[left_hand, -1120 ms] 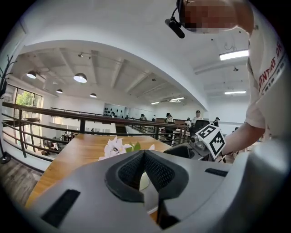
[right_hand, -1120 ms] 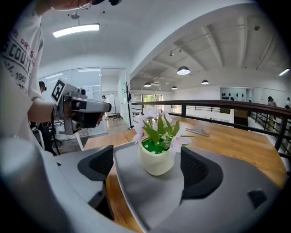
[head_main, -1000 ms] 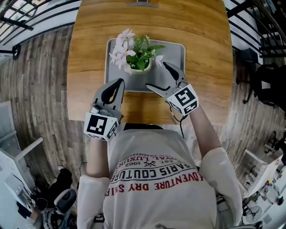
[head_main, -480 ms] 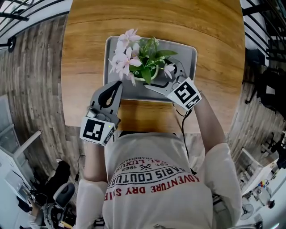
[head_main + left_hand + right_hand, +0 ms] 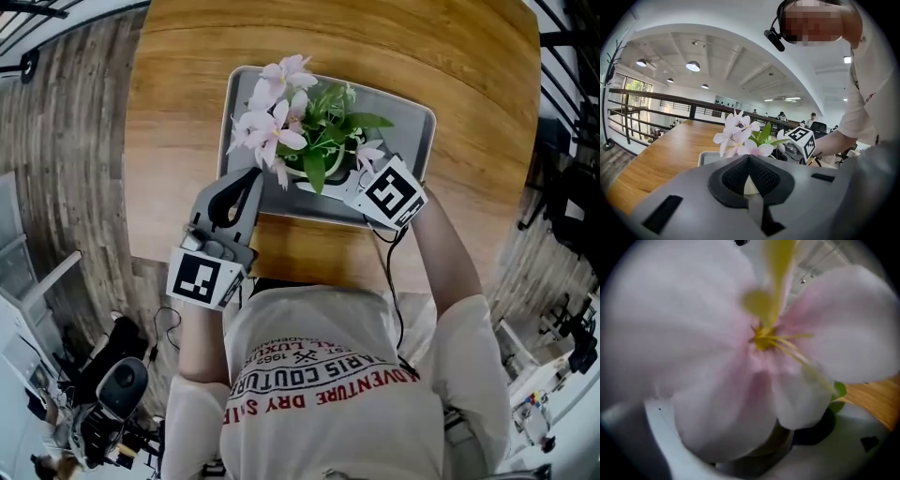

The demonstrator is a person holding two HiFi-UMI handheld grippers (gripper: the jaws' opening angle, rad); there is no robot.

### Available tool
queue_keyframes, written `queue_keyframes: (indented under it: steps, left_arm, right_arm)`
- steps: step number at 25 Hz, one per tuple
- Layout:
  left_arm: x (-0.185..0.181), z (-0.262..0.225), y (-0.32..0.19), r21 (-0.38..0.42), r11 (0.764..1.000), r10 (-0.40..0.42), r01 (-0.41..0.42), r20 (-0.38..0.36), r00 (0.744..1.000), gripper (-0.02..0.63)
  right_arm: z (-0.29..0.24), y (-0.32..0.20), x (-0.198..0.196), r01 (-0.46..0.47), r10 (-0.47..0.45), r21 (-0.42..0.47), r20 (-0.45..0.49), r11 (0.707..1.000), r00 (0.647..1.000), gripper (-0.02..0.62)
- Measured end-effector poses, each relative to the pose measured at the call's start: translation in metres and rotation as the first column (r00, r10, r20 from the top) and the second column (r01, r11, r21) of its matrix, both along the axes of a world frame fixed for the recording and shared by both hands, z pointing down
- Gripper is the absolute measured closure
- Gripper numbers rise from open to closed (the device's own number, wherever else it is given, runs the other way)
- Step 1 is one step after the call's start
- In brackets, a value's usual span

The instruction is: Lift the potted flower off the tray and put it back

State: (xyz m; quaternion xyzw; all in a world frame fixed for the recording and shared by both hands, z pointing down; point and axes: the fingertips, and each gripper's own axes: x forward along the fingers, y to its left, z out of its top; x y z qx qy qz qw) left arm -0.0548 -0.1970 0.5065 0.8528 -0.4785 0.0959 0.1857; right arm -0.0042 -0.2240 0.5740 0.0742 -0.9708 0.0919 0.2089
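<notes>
The potted flower (image 5: 300, 141) stands on the gray tray (image 5: 412, 131), toward the tray's near side, with its pink-white blooms leaning left and its green leaves spreading right. The tray lies on the wooden table (image 5: 178, 112), close to the near edge.

The right gripper (image 5: 337, 169) reaches in from the near right, under the leaves, at the pot's right flank. Its 2 jaws stand wide apart and have just been opening, with the pot between them. In the right gripper view 1 bloom sits so close to the lens that it fills most of the picture, blurred, so I cannot tell whether either pad touches the pot.

The left gripper (image 5: 248, 178) hangs at the tray's near-left corner, just beside the blooms but apart from them. Its jaws are together with nothing caught between them, and its view looks past them at the flowers.
</notes>
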Motion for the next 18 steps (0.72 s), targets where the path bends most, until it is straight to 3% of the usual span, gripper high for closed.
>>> queue_keyframes:
  steps: [12, 18]
  left_arm:
    - [0.007, -0.006, 0.002, 0.014, 0.997, -0.075, 0.074, 0.022, 0.997, 0.594]
    - [0.002, -0.017, 0.009, 0.031, 0.995, -0.097, 0.096, 0.029, 0.995, 0.594]
  right_arm:
    - [0.000, -0.002, 0.002, -0.004, 0.003, 0.038, 0.026, 0.999, 1.000, 0.103]
    - [-0.012, -0.005, 0.005, -0.085, 0.083, 0.084, 0.025, 0.993, 0.996, 0.103]
